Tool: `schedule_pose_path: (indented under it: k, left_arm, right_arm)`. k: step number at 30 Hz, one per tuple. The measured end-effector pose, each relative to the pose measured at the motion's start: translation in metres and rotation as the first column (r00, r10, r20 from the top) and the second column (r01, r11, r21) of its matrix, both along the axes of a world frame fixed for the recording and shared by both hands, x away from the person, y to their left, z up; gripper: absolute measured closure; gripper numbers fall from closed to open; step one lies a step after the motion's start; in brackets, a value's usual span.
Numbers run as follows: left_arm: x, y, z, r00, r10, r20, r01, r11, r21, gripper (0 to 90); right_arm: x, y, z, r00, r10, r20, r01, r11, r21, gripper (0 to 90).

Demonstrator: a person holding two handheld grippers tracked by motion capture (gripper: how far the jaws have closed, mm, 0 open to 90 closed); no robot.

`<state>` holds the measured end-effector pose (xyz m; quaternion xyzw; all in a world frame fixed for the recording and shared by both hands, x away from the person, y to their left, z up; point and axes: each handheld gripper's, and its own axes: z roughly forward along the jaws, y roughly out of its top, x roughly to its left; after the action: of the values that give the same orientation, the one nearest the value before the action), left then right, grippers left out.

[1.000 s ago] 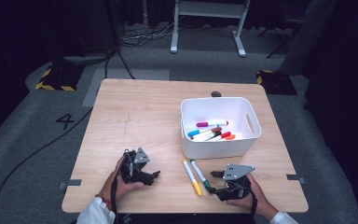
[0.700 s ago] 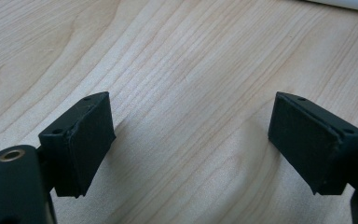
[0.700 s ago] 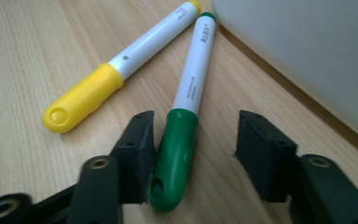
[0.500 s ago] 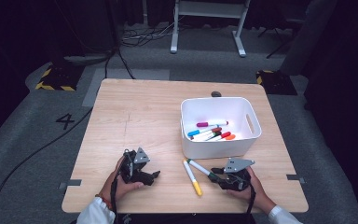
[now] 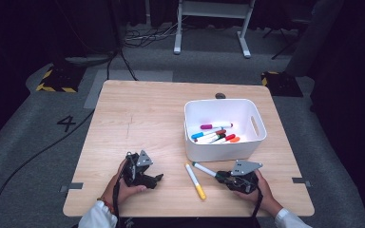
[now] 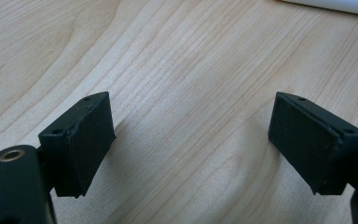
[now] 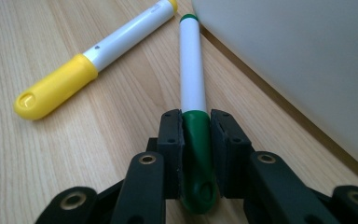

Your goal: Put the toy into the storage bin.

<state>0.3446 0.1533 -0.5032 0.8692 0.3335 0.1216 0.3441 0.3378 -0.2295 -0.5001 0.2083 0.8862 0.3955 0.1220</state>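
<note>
wood table (grey carpet) | right gripper fingers pinch green marker | left gripper spread

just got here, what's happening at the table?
A person is clearing markers into the white bin. The right gripper has just closed on the green marker at its cap; the marker lies on the table beside the bin. The yellow marker lies loose nearby. The left gripper rests open, holding nothing. Several markers are already in the bin.
</note>
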Motion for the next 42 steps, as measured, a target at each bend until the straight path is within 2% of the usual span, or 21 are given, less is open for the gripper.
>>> schedule_pose_path:
  k: [4,14,25,36,42]
  left_arm:
    - [0.000,0.000,0.000,1.0000,0.000,0.000,0.000,1.0000,0.000,14.4]
    - [0.000,0.000,0.000,1.0000,0.000,0.000,0.000,1.0000,0.000,14.4]
    - [0.000,0.000,0.000,1.0000,0.000,0.000,0.000,1.0000,0.000,14.4]
    - [0.000,0.000,0.000,1.0000,0.000,0.000,0.000,1.0000,0.000,14.4]
    - [0.000,0.000,0.000,1.0000,0.000,0.000,0.000,1.0000,0.000,14.4]
  right_arm:
    - [0.001,-0.009,0.003,1.0000,0.001,-0.008,-0.001,1.000,0.008,75.4]
    - [-0.003,-0.030,0.016,0.9998,0.001,0.019,-0.001,0.999,0.036,75.4]
    - [-0.015,-0.042,0.036,0.9947,0.073,0.072,-0.078,0.994,0.074,75.4]
    - [-0.022,-0.054,0.072,0.9850,0.108,0.134,-0.127,0.983,0.136,75.4]
    - [-0.026,-0.059,0.104,0.9700,0.135,0.202,-0.168,0.974,0.152,75.4]
